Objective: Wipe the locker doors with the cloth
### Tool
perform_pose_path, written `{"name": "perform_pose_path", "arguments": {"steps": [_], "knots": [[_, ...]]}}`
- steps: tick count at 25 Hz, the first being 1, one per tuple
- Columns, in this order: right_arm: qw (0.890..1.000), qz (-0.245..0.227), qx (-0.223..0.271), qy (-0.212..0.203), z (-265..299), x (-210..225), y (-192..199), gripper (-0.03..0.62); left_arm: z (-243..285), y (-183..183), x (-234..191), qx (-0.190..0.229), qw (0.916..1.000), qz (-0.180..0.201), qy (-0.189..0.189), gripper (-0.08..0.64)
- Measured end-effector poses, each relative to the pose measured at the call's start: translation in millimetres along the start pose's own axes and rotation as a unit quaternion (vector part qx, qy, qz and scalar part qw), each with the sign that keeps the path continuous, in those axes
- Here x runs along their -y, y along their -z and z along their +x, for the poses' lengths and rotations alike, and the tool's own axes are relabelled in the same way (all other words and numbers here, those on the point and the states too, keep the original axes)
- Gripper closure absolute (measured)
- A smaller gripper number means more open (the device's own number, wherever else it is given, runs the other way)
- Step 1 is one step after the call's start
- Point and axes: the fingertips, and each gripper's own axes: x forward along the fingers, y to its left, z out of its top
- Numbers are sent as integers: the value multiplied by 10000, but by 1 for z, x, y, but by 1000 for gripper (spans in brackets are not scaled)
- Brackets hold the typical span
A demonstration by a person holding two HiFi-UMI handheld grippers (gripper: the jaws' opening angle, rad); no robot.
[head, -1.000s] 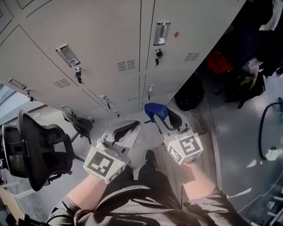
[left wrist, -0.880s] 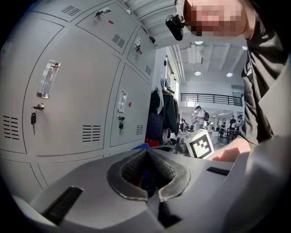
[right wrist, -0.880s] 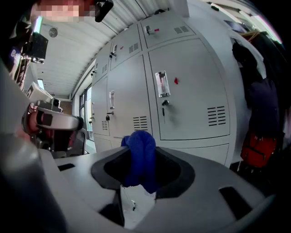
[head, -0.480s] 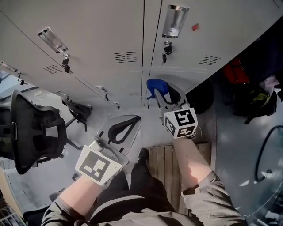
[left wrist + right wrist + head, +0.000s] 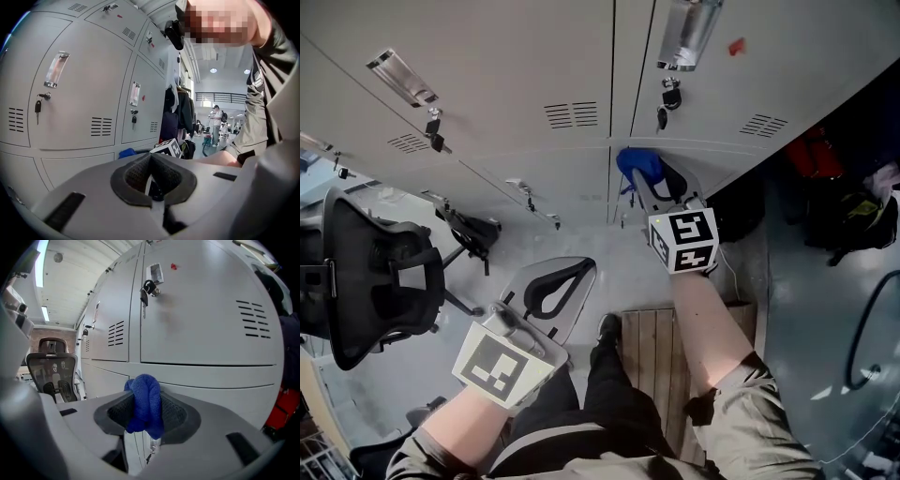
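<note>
Forearms bared in the foreground, a person stands beside a wooden board [image 5: 652, 342] with a gripper in each hand. The left gripper [image 5: 574, 274], held low and close to the body, has its jaws pressed together on nothing. The right gripper [image 5: 649, 187] reaches further forward, its jaws pinching a bunched blue cloth [image 5: 637, 166] that bulges above the pads. The cloth sits close before the grey locker doors [image 5: 516, 75], at the seam between an upper and a lower row; whether it touches them cannot be made out. A key [image 5: 664, 94] dangles from the lock above it. A black office chair [image 5: 375, 281] stands at the left, and bags [image 5: 825, 187] are heaped at the right.
</note>
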Motion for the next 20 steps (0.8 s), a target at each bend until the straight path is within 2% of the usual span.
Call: {"name": "perform_pose_path", "arguments": {"steps": [9, 20], "knots": [[9999, 18, 106, 117, -7, 20, 1, 437, 14, 17, 10, -147, 9997, -125, 121, 554], [9970, -89, 27, 763, -58, 117, 14, 437, 42, 16, 31, -258, 9989, -3, 395, 554]]}}
